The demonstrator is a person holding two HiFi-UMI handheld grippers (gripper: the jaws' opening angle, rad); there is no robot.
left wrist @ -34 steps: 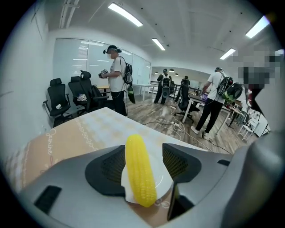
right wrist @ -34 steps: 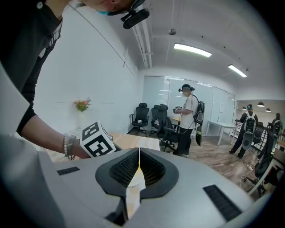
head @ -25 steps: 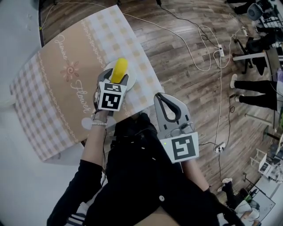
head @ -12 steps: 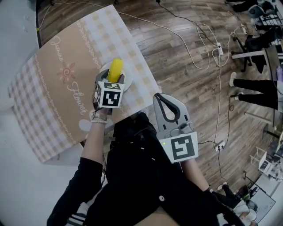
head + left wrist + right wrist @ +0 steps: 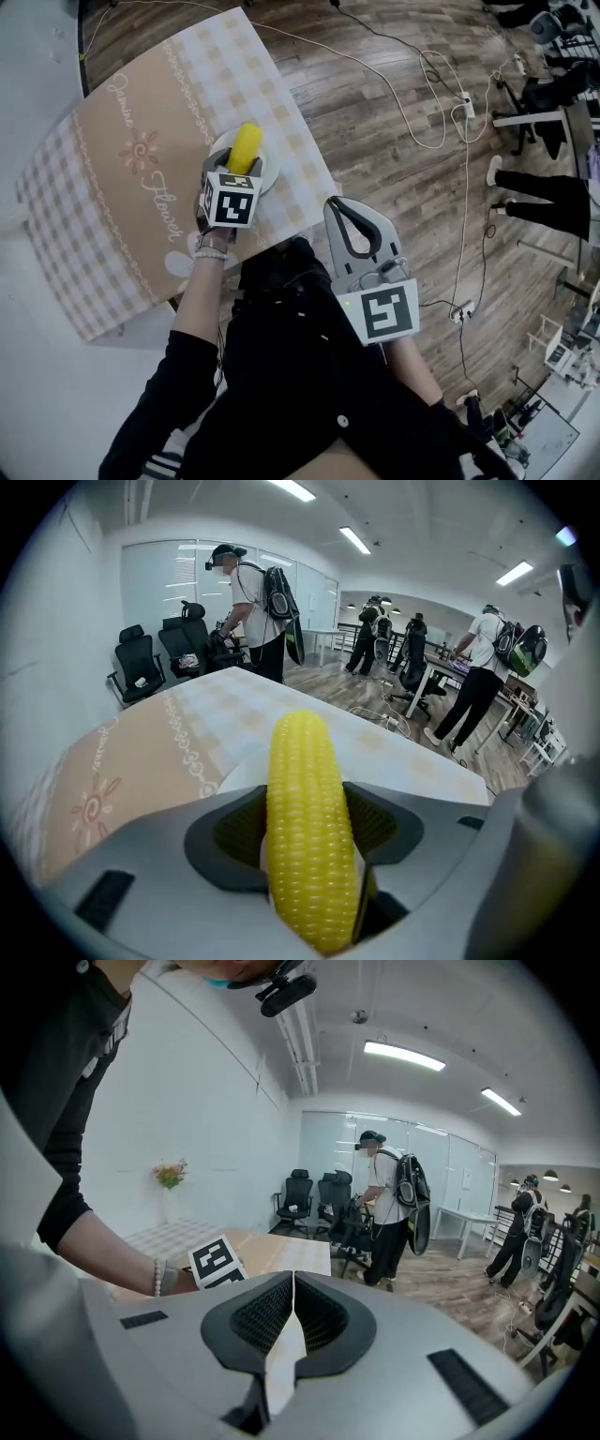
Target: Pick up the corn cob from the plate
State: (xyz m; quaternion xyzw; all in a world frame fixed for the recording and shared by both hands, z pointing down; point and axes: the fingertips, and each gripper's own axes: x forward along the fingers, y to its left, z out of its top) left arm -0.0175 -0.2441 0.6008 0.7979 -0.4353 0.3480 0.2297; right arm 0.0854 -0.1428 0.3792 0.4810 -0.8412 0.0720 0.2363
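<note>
Pinches the corn cob point(image 5: 305, 789) with the left gripper point(image 5: 246, 173) over the plate point(image 5: 273, 171); holds the right gripper point(image 5: 293, 1288) pressed together, empty.

My left gripper point(image 5: 307, 841) is matt grey plastic; the corn cob point(image 5: 300, 780) glossy and bumpy; the tablecloth point(image 5: 112, 197), upper left, soft cloth; the floor point(image 5: 375, 112) wood.

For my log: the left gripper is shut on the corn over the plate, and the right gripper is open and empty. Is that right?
Not quite. The right gripper is shut, not open: the right gripper view shows its jaws meeting with nothing between them. The rest holds: the left gripper is shut on the corn over the plate.
</note>
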